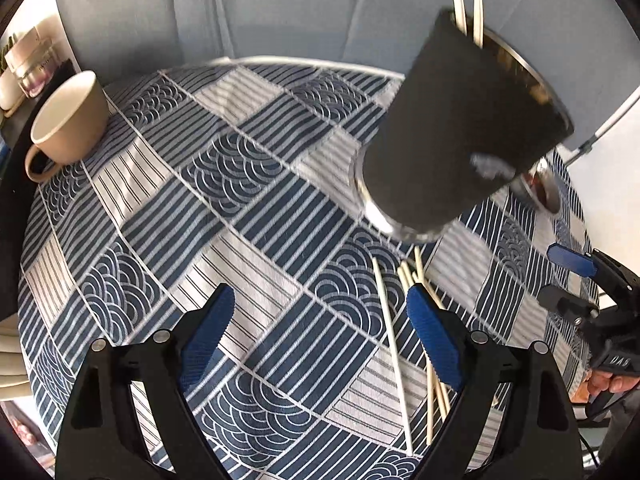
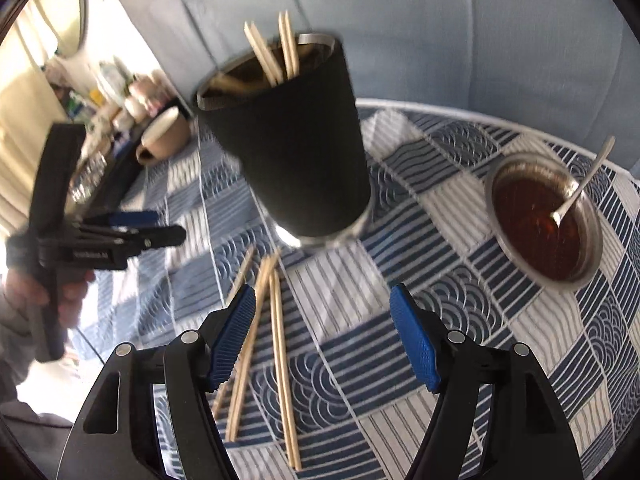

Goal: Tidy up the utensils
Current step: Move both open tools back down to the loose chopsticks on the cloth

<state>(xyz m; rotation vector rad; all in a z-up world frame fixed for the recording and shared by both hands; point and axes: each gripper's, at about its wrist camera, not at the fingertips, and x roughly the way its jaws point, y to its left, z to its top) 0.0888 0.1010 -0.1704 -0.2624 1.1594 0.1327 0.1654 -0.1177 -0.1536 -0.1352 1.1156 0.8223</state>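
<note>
A tall black cup [image 1: 452, 128] [image 2: 288, 136] stands on the patterned tablecloth and holds a few wooden chopsticks [image 2: 280, 52] [image 1: 468, 12]. Several loose chopsticks [image 1: 404, 332] [image 2: 268, 340] lie on the cloth in front of the cup. My left gripper [image 1: 320, 312] is open and empty above the cloth, left of the loose chopsticks; it also shows at the left of the right wrist view [image 2: 160, 228]. My right gripper [image 2: 324, 320] is open and empty just over the loose chopsticks; it also shows at the right edge of the left wrist view [image 1: 568, 276].
A beige mug [image 1: 68, 120] [image 2: 164, 138] stands at the far left edge of the round table. A small bowl of dark sauce [image 2: 540, 224] with a metal spoon [image 2: 580, 184] sits right of the cup. A blue-grey sofa [image 2: 440, 28] is behind the table.
</note>
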